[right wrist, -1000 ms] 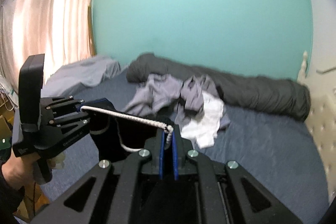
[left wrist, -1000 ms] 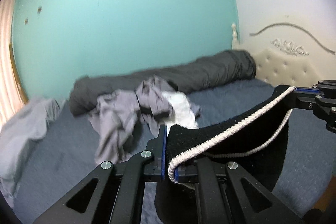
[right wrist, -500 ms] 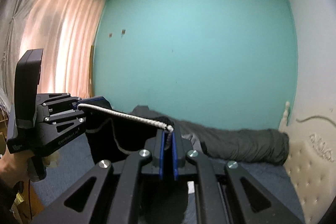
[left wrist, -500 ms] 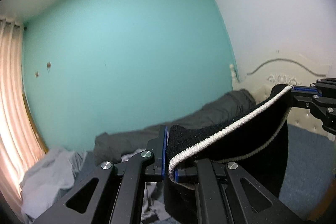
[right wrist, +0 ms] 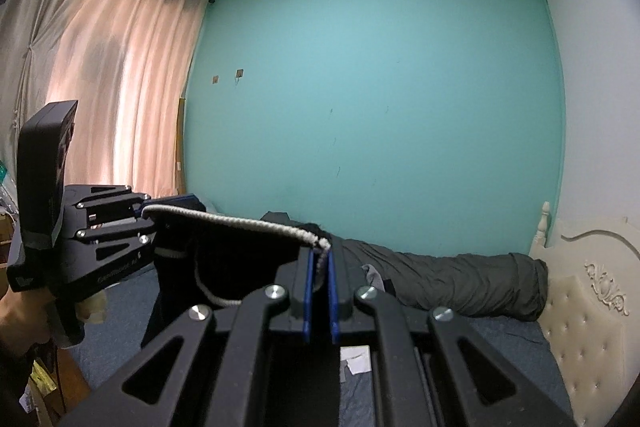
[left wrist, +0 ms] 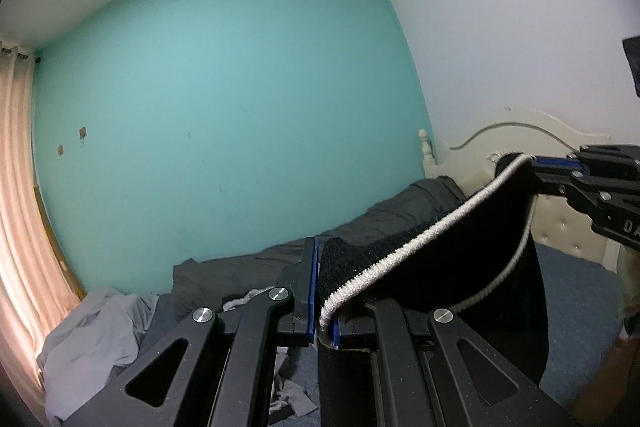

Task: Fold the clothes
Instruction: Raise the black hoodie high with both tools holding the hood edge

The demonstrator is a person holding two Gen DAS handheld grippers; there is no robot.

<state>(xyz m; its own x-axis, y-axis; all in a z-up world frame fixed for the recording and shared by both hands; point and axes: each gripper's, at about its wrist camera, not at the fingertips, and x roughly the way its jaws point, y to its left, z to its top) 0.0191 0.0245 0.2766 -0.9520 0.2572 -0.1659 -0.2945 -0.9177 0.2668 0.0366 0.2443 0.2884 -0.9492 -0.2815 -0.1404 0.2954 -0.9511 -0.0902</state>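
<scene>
Left wrist, garment: the black garment (left wrist: 472, 259) hangs in the air, its white-trimmed edge (left wrist: 420, 243) strung from the left gripper (left wrist: 323, 291) up and rightward to the right gripper (left wrist: 538, 171).
Left wrist, grip: the left gripper's jaws are clenched on one end of that edge.
Left wrist, surface: the bed (left wrist: 576, 291) lies below, with a grey pile of clothes (left wrist: 92, 323) at lower left.
Right wrist, garment: the trim runs leftward from the right gripper (right wrist: 319, 263) to the left gripper (right wrist: 148, 211); the cloth drops beneath.
Right wrist, grip: the right jaws pinch the other end; both hands seem equally near.
Right wrist, room: teal wall (right wrist: 360, 99), curtain (right wrist: 104, 75), cream headboard (right wrist: 588, 291), rolled dark duvet (right wrist: 452, 283).
</scene>
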